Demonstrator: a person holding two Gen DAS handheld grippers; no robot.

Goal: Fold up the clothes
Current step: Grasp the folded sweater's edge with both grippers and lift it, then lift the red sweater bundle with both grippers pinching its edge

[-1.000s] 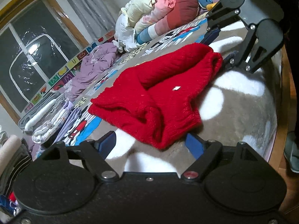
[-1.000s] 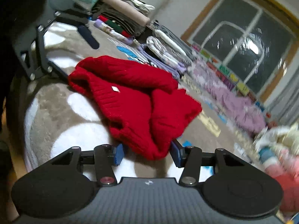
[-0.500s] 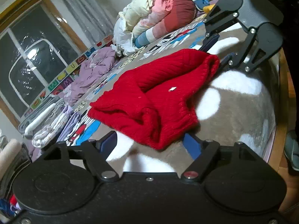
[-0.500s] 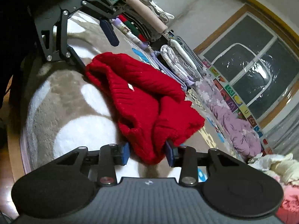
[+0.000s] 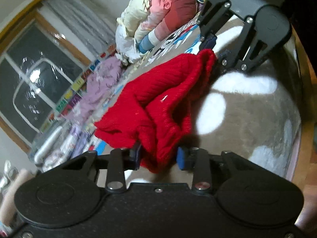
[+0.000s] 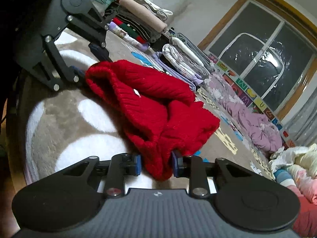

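A red knitted sweater (image 5: 158,103) lies bunched and partly folded on a grey-and-white plush blanket (image 5: 247,107). My left gripper (image 5: 158,156) is shut on the sweater's near end, blue pads pressing both sides. The right gripper (image 5: 216,49) shows at the sweater's far end in this view. In the right wrist view the sweater (image 6: 150,107) hangs lifted between the grippers. My right gripper (image 6: 156,164) is shut on its near end, and the left gripper (image 6: 87,63) holds the far end.
A heap of unfolded clothes (image 5: 158,13) lies at the back. A purple garment (image 6: 253,123) lies by the window. Stacks of folded clothes (image 6: 138,25) and folded towels (image 6: 186,61) line the mat. The bed's wooden edge (image 5: 305,130) runs along the blanket.
Both grippers have closed on the sweater's ends, from open around them. The sweater has been lifted and bunched, and both views have tilted.
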